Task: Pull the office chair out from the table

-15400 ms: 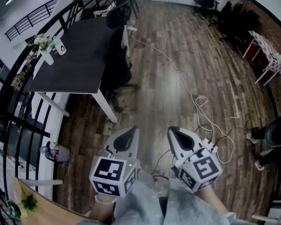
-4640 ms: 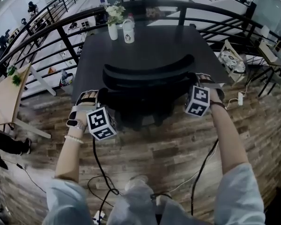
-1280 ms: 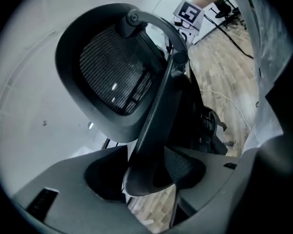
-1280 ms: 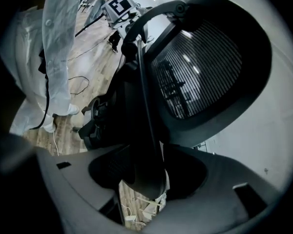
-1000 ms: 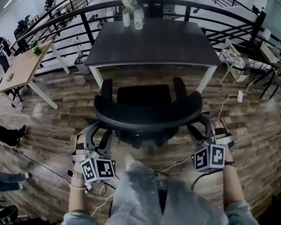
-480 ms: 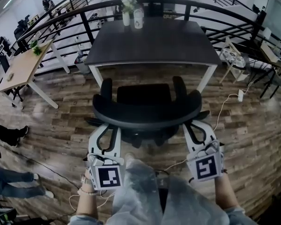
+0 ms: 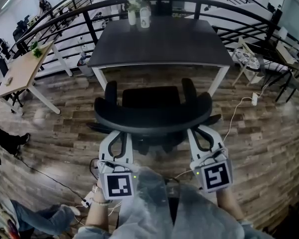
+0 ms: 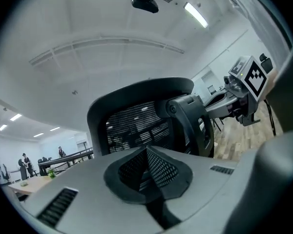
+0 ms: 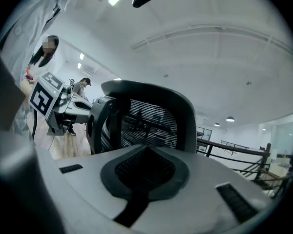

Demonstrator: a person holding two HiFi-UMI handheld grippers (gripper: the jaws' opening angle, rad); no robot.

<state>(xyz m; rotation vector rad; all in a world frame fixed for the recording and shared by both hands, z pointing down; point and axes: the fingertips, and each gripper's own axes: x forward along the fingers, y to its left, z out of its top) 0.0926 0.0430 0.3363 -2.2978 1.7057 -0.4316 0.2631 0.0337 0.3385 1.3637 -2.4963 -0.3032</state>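
The black office chair with a mesh back [image 7: 152, 114] stands on the brown wooden floor [image 7: 269, 148], clear of the dark rectangular table [image 7: 159, 44], with its seat towards the table. The left gripper [image 7: 116, 135] and the right gripper [image 7: 198, 132] are just behind the backrest, one at each side. Both have their jaws pressed together, with nothing between them.

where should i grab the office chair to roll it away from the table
Grip the office chair by the curved top rim of its backrest, near both outer ends, coming from behind, the side away from the table. That rim is narrow and stands nearest, unobstructed; the armrests lie beyond it.
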